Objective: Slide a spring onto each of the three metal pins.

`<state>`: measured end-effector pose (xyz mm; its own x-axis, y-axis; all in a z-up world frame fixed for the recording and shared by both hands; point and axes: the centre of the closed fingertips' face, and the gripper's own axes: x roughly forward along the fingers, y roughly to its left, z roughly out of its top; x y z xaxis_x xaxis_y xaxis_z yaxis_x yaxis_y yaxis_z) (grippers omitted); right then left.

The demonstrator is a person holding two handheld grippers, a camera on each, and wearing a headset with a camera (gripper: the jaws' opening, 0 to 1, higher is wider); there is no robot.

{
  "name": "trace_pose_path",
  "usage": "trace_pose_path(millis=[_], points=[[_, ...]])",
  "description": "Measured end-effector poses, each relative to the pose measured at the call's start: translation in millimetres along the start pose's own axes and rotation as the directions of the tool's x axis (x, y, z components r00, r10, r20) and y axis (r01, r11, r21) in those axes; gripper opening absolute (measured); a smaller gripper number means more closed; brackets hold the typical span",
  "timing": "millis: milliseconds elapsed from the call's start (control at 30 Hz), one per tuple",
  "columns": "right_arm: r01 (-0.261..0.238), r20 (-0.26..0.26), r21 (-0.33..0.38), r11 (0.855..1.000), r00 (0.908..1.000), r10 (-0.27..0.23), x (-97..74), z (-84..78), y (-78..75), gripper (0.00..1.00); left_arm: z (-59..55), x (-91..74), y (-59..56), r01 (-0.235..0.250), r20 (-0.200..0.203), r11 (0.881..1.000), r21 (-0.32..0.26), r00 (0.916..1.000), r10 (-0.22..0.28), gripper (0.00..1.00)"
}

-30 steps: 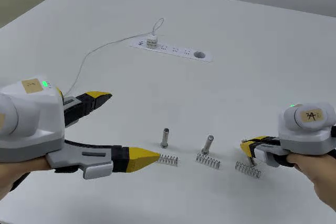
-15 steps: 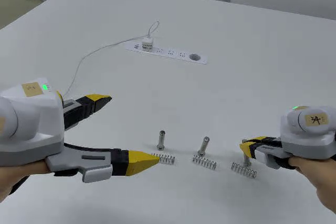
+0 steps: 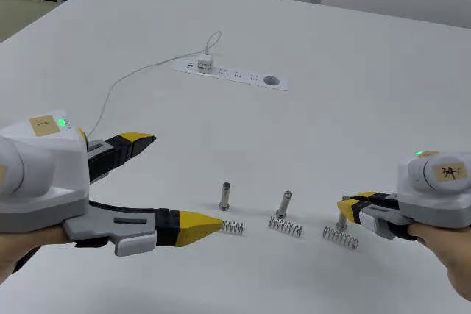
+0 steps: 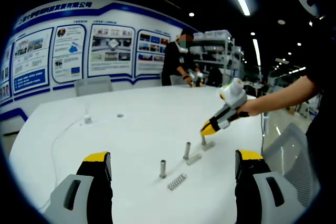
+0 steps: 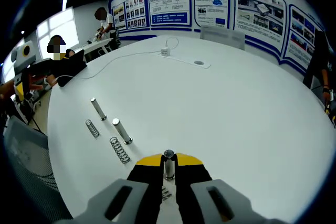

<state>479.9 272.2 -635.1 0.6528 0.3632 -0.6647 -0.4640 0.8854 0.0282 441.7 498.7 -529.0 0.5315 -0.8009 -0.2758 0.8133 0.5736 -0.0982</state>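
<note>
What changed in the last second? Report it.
Nothing clearly moved; only the camera shifted. The right hand-held gripper stays closed on the right pin, the left hand-held gripper stays open near the left spring, and no spring is on a pin.

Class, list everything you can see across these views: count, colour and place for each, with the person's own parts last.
Table: one, white, under everything.
Metal pins: three, silver, upright in a row between the grippers.
Springs: three, silver, lying flat, one beside each pin.
Power strip: one, white, farther back on the table.
Plug: one, white, in the strip's left end, white cable trailing left.
Wall posters: several, blue and white, behind the table.
Other people: at least two, in the background.
Left gripper: one, grey with yellow tips, fingers wide open, left of the pins.
Right gripper: one, same colours, fingers closed on the right-hand pin.
Hands: two, holding the grippers.
</note>
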Motion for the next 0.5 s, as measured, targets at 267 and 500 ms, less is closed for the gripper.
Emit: trace_pose_path(millis=[267,500], points=[[0.002,0.01,-0.005,1.0,1.0,-0.002,-2.0,-2.2,0.1,0.08,0.0,0.2,-1.4,0.001,-0.001,1.0,0.001,1.0,-0.001,1.0],[0.008,0.026,-0.016,1.0,0.9996,-0.007,-3.4,-4.2,-1.6,0.08,1.3,1.7,-2.1,0.005,0.0,1.0,0.005,1.0,-0.005,1.0]])
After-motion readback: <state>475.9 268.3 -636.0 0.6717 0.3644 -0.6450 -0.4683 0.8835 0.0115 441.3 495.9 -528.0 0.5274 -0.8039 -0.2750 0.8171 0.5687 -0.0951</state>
